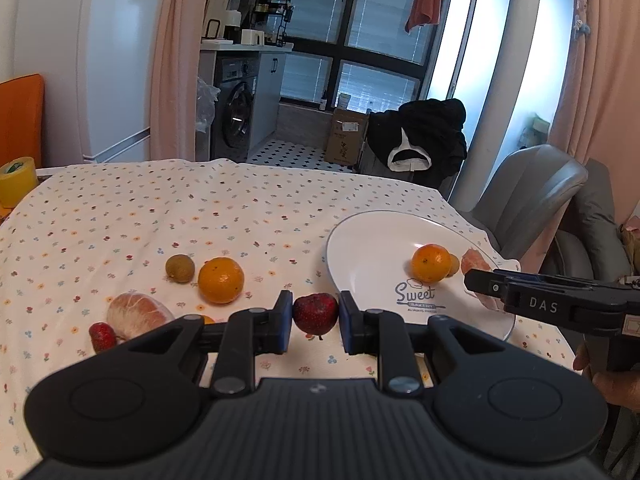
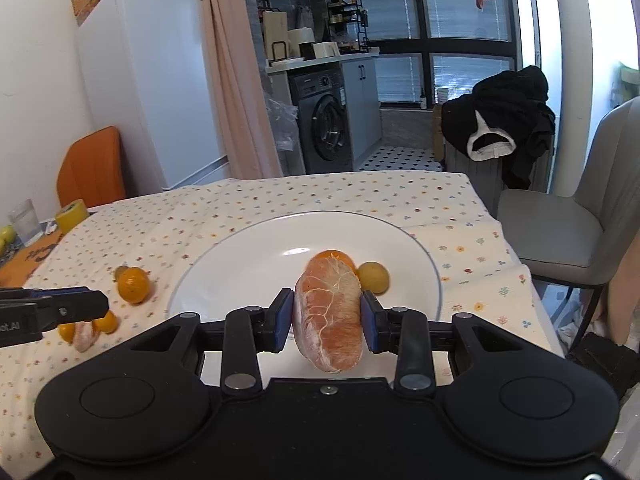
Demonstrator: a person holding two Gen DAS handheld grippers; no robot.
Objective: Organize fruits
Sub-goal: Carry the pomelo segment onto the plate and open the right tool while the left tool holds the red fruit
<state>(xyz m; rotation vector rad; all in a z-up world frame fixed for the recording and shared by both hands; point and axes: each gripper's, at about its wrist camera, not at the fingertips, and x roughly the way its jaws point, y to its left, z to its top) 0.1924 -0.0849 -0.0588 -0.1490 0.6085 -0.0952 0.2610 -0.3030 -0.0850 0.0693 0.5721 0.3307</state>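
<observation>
Orange-pink, the peeled segment (image 2: 329, 316) sits clamped in the right gripper (image 2: 327, 322), its long axis running along the fingers and across the jaws' squeeze, and it hangs over the near part of the plate (image 2: 256, 248); it looks ready to be let down there. An orange (image 2: 334, 258) and a small yellow fruit (image 2: 373, 277) lie just beyond it. The left gripper (image 1: 315, 316) pinches a strawberry (image 1: 315, 314) above the worktop, just left of the plate's near rim.

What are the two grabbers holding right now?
Left gripper shut on strawberry, beside plate. Right gripper shut on peeled segment, over plate. Nothing in the way.
</observation>
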